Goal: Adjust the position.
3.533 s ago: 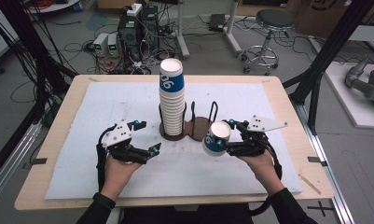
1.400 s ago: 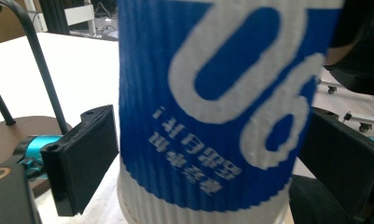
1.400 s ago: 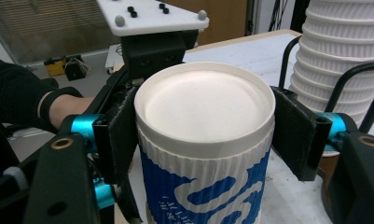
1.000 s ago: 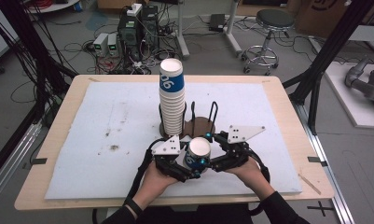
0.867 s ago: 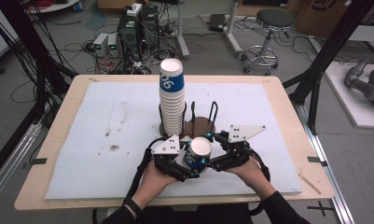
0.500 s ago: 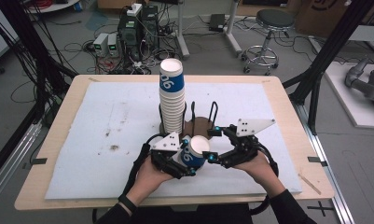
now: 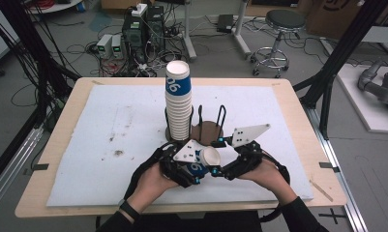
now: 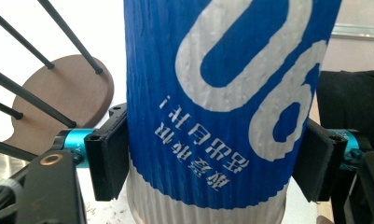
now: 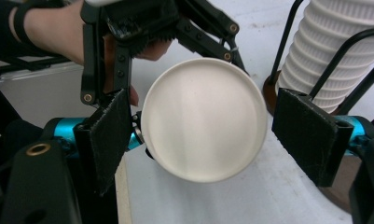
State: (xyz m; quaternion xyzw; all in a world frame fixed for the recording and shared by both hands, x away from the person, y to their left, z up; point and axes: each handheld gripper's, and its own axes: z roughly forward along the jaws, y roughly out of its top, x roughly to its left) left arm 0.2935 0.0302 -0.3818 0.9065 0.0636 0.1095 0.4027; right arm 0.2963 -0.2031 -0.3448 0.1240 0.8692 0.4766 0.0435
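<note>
Left gripper [image 7: 197, 170] clamped on a blue-and-white paper cup [image 7: 201, 162], one black finger [image 8: 107, 158] pressed flat on each side of it. Cup held low over the white mat [image 7: 109, 130] near the front of the bench [image 7: 85, 84], tipped on its side, white bottom facing the right gripper [image 7: 219, 170]. Blue wall with big white letters seen close up in the left gripper view [image 8: 222, 107], squeezed between both fingers.

Right gripper just beside the cup, fingers spread wide apart, holding nothing. In the right gripper view, round white cup bottom [image 9: 204, 119] sitting in the gap between the two fingers [image 9: 308, 135]; cannot tell whether the left one touched it, with a clear gap at the right one.

Tall stack of paper cups [image 7: 178, 104] standing upright just behind the grippers, inside a black wire holder with a round brown base [image 7: 208, 131]. Same brown base and thin black rods seen at the left of the left gripper view [image 8: 58, 98]. Ribbed white cup stack at the top right of the right gripper view [image 9: 334, 51].
</note>
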